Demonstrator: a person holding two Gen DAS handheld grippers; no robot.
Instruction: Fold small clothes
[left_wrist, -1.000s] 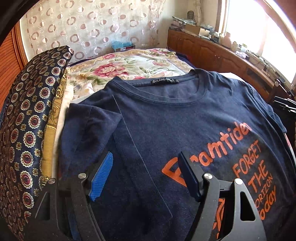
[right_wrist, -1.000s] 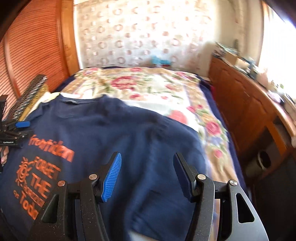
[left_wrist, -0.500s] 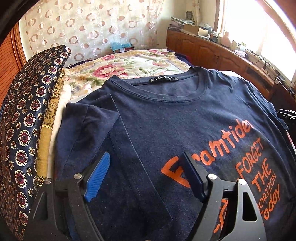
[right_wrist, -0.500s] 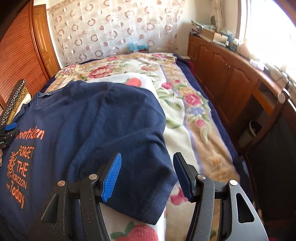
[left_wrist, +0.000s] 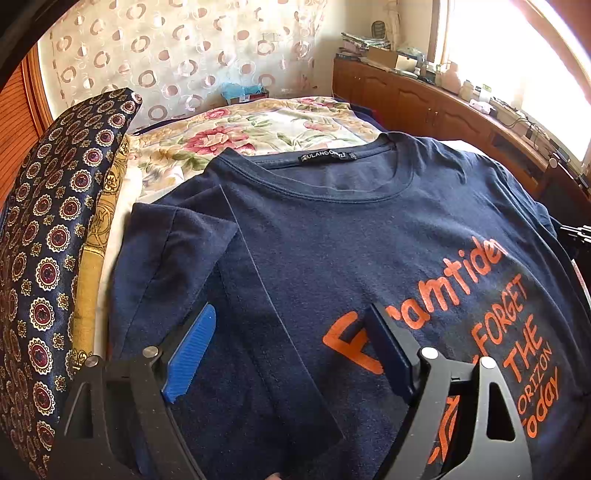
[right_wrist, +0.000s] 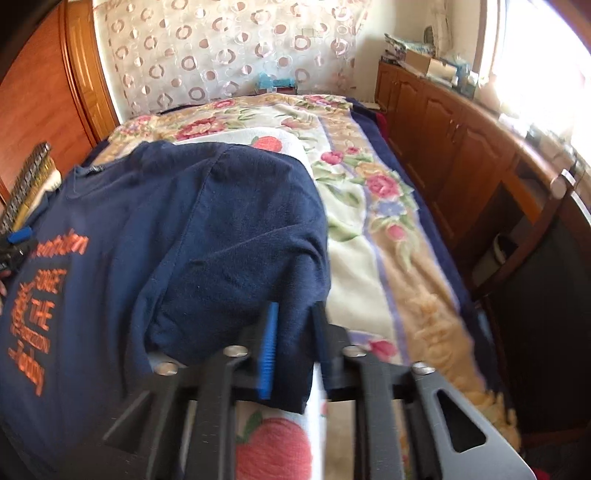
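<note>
Right wrist: right gripper (right_wrist: 291, 347) jaws just closed on T-shirt (right_wrist: 221, 229).

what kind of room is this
Most likely a bedroom: the navy t-shirt lies on a bed with a floral bedspread, a patterned pillow at one side, and wooden cabinets under a window.

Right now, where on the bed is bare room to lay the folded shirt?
Free: the floral blanket between the navy t-shirt and the wooden cabinets, and beyond the collar toward the curtain. Crowded: the patterned cushion borders the shirt's other side.
</note>
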